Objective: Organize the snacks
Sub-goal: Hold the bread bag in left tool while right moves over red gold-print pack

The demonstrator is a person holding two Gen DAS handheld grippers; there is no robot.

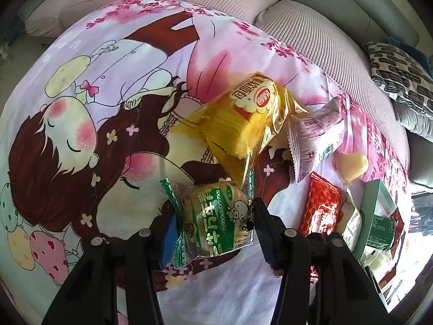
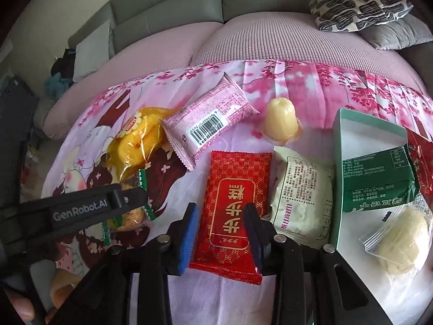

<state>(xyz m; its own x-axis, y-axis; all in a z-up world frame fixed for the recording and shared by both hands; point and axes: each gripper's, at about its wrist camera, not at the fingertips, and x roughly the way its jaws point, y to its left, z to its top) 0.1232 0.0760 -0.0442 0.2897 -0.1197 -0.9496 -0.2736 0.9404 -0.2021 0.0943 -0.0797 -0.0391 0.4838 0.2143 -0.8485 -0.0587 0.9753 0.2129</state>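
Left gripper [image 1: 213, 224] fingers clamp the green biscuit packet [image 1: 213, 216]; right gripper [image 2: 220, 230] fingers pinch the red cake packet [image 2: 232, 211] on the printed sheet [image 2: 297, 81].

- Green box [image 1: 377, 216]: far side cut off by the fisheye rim in the left wrist view.
- Green-edged biscuit pack [image 2: 132, 211]: mostly hidden behind left gripper [image 2: 102, 205].
- Box print: too small to read.

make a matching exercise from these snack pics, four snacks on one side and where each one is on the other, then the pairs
Column 1
1. green biscuit pack
2. red packet
3. jelly cup
4. clear-wrapped pastry

Column 2
A. inside the green box
B. between the right claw's fingers
C. between the left claw's fingers
D. alone on the cloth, beyond the cream packet

Pairs: 1-C, 2-B, 3-D, 4-A
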